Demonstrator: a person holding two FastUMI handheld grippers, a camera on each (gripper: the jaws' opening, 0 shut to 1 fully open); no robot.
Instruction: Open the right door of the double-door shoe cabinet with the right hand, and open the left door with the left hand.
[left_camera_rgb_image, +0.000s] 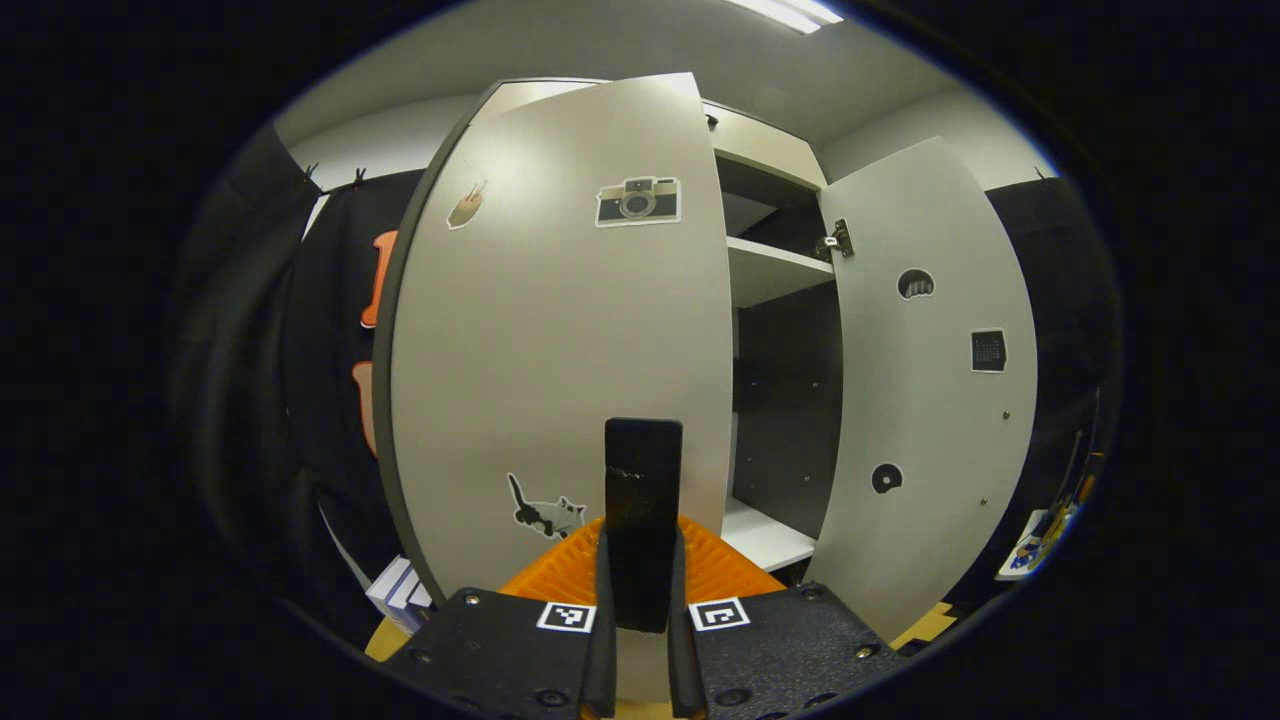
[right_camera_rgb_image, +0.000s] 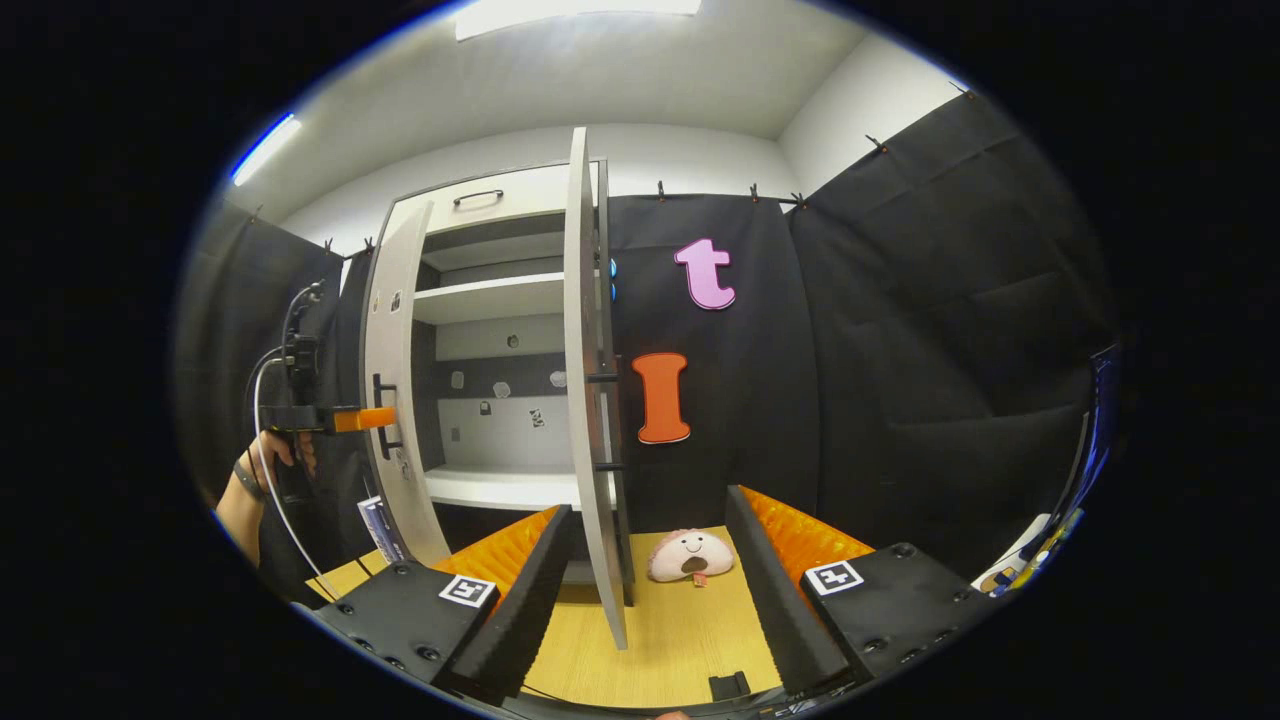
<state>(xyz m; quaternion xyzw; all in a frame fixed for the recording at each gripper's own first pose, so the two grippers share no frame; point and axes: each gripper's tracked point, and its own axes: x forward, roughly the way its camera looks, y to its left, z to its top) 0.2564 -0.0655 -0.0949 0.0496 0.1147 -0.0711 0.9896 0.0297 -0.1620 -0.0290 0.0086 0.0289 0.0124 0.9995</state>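
The white shoe cabinet (right_camera_rgb_image: 500, 300) has both doors swung out. In the left gripper view my left gripper (left_camera_rgb_image: 643, 545) is shut on the dark upright handle (left_camera_rgb_image: 643, 470) of the left door (left_camera_rgb_image: 560, 330), which stands partly open right in front. The right door (left_camera_rgb_image: 930, 380) hangs wide open. In the right gripper view the right door (right_camera_rgb_image: 588, 400) is seen edge-on, its lower edge between the spread fingers of my open right gripper (right_camera_rgb_image: 647, 502), neither finger pressing it. Farther off, the left gripper (right_camera_rgb_image: 350, 418) holds the left door's handle (right_camera_rgb_image: 383, 415).
Inside are white shelves (left_camera_rgb_image: 770, 265) and a dark back panel. A pink plush toy (right_camera_rgb_image: 690, 555) lies on the wooden floor (right_camera_rgb_image: 680, 640) by the right door's foot. A person's hand (right_camera_rgb_image: 260, 465) holds the left gripper. Black cloth walls stand close on both sides.
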